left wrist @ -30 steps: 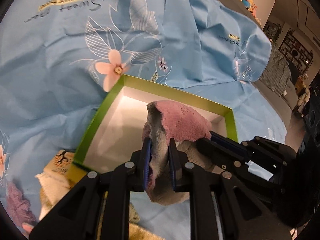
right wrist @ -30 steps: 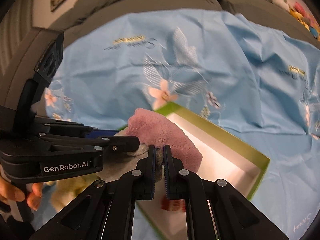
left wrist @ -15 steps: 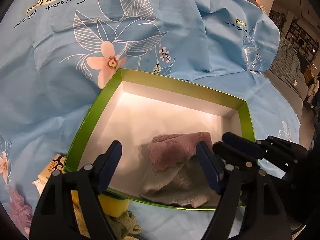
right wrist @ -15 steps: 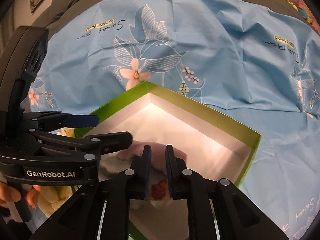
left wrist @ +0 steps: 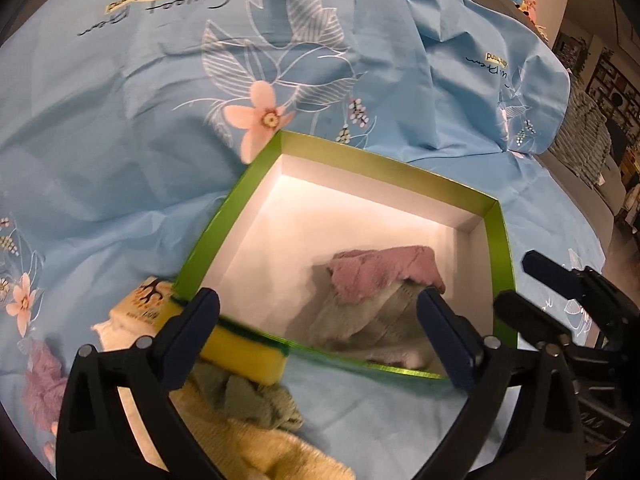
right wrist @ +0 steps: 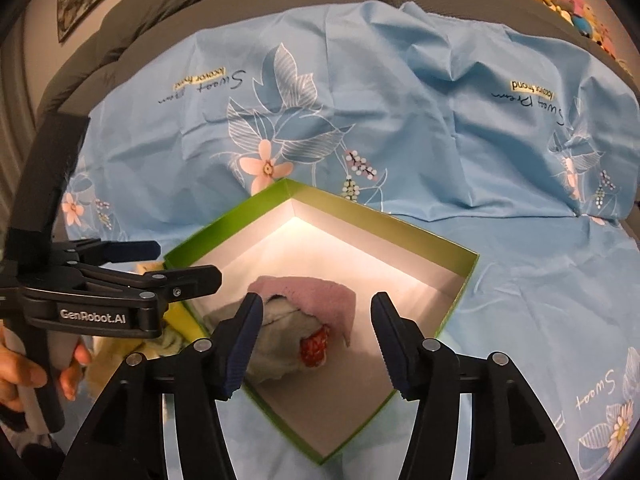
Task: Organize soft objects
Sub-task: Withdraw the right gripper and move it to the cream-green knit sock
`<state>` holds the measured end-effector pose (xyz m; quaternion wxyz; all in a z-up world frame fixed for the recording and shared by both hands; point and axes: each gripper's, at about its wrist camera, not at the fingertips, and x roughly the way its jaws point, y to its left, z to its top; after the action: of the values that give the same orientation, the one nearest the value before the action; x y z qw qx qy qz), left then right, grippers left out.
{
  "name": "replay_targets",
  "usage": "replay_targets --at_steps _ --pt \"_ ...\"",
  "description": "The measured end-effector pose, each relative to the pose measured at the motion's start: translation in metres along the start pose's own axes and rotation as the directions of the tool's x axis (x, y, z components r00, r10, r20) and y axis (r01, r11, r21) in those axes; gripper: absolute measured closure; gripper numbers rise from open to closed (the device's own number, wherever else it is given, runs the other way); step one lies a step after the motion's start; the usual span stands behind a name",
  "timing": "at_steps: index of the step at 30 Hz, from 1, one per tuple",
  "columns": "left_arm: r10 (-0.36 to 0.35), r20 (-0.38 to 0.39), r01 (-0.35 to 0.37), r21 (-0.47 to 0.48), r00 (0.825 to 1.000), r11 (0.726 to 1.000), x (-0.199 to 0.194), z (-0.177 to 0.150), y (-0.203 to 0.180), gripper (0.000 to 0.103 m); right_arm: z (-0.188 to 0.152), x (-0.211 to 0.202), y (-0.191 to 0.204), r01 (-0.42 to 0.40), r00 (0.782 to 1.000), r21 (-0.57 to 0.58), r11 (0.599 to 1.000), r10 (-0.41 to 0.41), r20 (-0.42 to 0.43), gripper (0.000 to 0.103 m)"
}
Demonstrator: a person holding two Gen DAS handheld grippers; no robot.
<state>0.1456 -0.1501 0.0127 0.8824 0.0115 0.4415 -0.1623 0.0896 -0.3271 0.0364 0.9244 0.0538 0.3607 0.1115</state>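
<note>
A folded pink and grey towel point(left wrist: 380, 296) lies inside a green box point(left wrist: 224, 224) with a white inside, near its front right corner. In the right wrist view the towel point(right wrist: 308, 300) shows a red strawberry patch point(right wrist: 314, 347) and lies in the box point(right wrist: 456, 304). My left gripper point(left wrist: 320, 332) is open and empty, above the box's near edge. My right gripper point(right wrist: 316, 344) is open and empty, just above the towel. The right gripper also shows in the left wrist view point(left wrist: 560, 300), and the left gripper in the right wrist view point(right wrist: 160, 264).
A yellow sponge point(left wrist: 244, 354), a grey-green cloth point(left wrist: 256, 400), a cream-yellow towel point(left wrist: 256, 452), a pink cloth point(left wrist: 42, 384) and a printed white cloth point(left wrist: 140, 304) lie left of and in front of the box. All rest on a blue flowered sheet point(left wrist: 120, 120) over a grey sofa point(right wrist: 168, 8).
Both grippers held the towel above the box a second ago. They lowered it into the box, opened and let go, the left first. Both have drawn back a little.
</note>
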Motion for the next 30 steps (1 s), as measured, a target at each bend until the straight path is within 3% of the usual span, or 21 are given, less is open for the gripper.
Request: replay_targets --at_steps 17,30 --pt "0.064 0.108 -0.062 -0.024 0.992 0.998 -0.068 -0.042 0.016 0.001 -0.018 -0.045 0.055 -0.072 0.997 -0.085 0.994 0.073 0.009 0.042" --pt "0.056 0.104 -0.048 -0.072 0.993 0.996 -0.095 -0.076 0.039 0.001 -0.036 -0.055 0.095 -0.111 0.994 -0.130 0.985 0.109 -0.024 0.042"
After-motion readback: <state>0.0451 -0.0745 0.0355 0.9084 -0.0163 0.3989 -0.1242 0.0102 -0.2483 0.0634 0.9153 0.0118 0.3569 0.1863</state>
